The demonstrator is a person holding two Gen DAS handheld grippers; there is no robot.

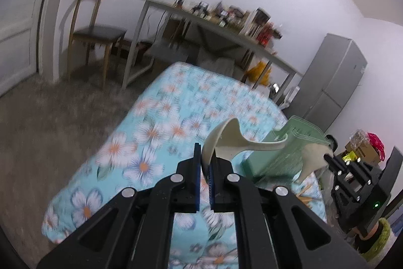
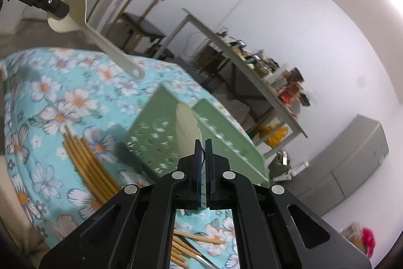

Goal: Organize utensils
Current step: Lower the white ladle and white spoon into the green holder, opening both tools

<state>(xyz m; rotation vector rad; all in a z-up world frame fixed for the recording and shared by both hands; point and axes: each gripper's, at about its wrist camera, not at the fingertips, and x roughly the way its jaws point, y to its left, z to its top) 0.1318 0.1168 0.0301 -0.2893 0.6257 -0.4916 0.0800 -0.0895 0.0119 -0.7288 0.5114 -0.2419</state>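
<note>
Cream spoons [image 1: 228, 140] pinched by both hand-held grippers [image 1: 205, 163], green box [image 2: 161, 140] between, wooden chopsticks [image 2: 85, 163] nearby

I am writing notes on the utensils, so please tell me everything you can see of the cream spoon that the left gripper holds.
The cream spoon looks like smooth plastic, with a deep rounded bowl and a long flat handle ending in a small hanging hole. The left gripper is shut on the rim of its bowl, so the spoon hangs in the air above the floral tablecloth, touching nothing else. In the right wrist view the handle slopes down toward the green box.
</note>
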